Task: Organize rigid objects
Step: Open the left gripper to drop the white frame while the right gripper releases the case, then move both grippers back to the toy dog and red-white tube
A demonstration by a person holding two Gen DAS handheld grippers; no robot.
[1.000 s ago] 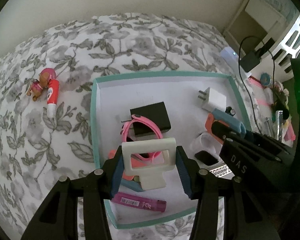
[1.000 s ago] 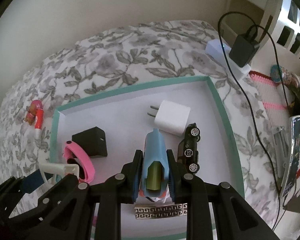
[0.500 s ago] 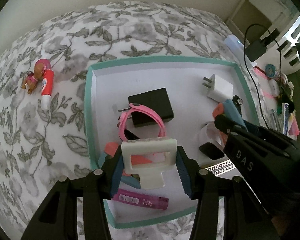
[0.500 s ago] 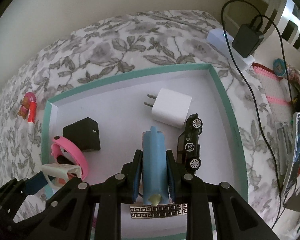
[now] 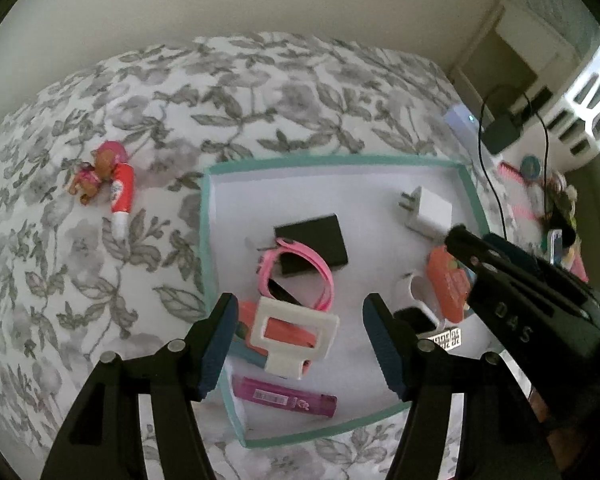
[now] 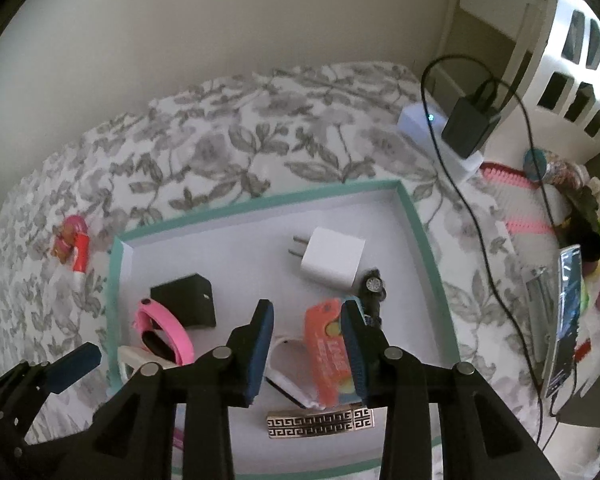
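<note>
Teal-rimmed shallow white box on the leaf-print bedspread holds everything. Left gripper jaws opening, pads clear of the white plastic rectangular frame piece lying near the box's front-left corner. Right gripper jaws opening too, orange plastic case loose between them, near the front edge.

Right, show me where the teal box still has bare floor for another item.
Inside the teal box, the widest bare floor is the far strip behind the white charger and black adapter, plus the gap between those two. The near half is crowded: pink watch, white clip, orange case, patterned bar.
</note>
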